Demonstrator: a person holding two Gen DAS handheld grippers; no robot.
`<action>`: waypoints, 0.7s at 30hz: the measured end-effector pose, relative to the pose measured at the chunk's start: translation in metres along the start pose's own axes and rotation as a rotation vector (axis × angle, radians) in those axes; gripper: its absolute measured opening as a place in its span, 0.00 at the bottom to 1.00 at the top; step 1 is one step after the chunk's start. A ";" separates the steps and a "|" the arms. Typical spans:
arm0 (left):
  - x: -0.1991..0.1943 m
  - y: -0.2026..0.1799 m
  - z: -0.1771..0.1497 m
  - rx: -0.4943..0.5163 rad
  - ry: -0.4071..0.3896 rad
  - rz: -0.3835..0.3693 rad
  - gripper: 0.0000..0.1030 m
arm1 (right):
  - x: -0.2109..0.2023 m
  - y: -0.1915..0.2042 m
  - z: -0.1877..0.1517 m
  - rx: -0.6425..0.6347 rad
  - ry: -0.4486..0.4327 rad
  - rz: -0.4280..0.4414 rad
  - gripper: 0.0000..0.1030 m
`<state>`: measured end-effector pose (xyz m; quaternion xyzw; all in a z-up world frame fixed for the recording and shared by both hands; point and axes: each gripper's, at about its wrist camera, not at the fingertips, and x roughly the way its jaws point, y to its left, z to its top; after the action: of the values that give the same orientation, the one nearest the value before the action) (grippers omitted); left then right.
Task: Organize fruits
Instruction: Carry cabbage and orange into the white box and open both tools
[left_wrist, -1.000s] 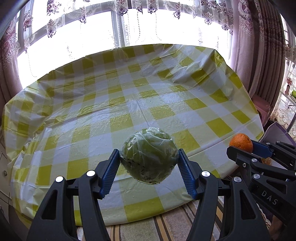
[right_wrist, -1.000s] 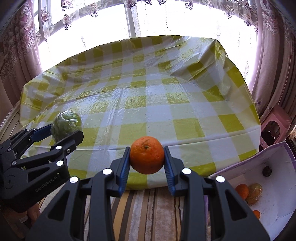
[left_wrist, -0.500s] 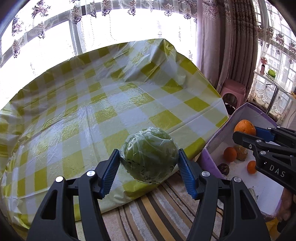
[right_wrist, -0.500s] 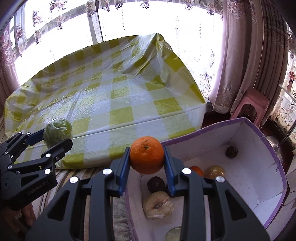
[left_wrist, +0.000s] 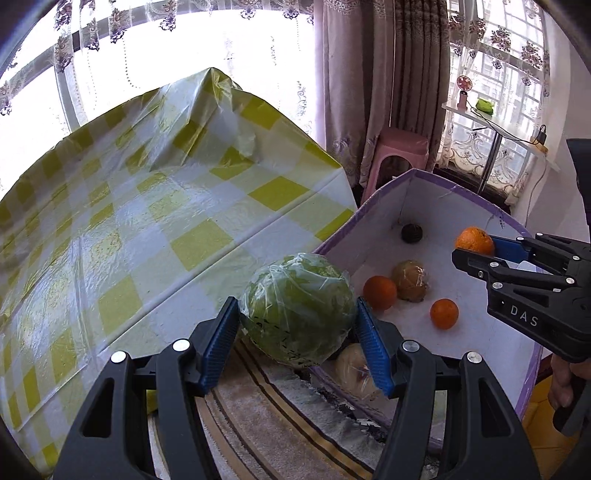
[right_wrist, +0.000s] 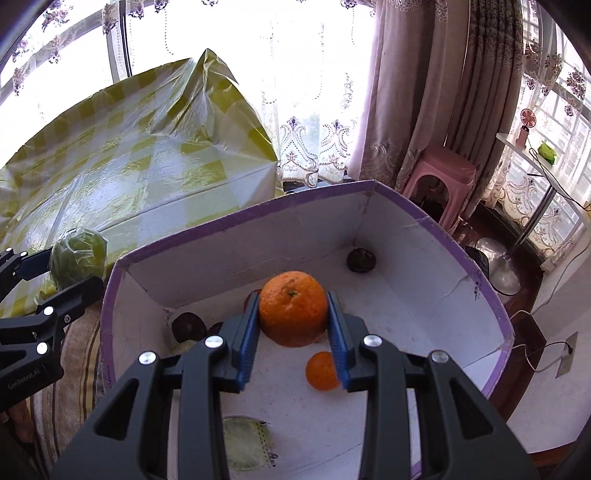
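Your right tongs (right_wrist: 291, 325) are gripping the orange (right_wrist: 292, 308) directly above the box (right_wrist: 424, 291) floor. Your left tongs (left_wrist: 297, 338) are clamping the wrapped green fruit (left_wrist: 299, 317), probably hanging over the box's near rim.

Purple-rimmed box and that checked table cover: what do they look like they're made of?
Box: probably cardboard, matte white inside with a purple edge; it shows creases and a folded corner seam. Table cover: thin glossy plastic sheet, yellow and white check; it wrinkles, shines in the window light and stands up in a crumpled peak at the far end.
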<state>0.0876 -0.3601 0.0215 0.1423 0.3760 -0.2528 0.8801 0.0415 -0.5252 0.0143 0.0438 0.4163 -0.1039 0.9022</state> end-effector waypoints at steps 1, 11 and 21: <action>0.004 -0.006 0.001 0.011 0.009 -0.019 0.59 | 0.001 -0.005 -0.003 0.001 0.006 -0.014 0.34; 0.043 -0.053 0.004 0.111 0.118 -0.117 0.60 | 0.018 -0.030 -0.019 0.000 0.053 -0.112 0.34; 0.077 -0.076 0.005 0.149 0.222 -0.163 0.60 | 0.037 -0.041 -0.030 0.024 0.108 -0.117 0.34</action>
<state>0.0943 -0.4513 -0.0356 0.2032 0.4614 -0.3334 0.7967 0.0336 -0.5655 -0.0326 0.0358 0.4649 -0.1590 0.8702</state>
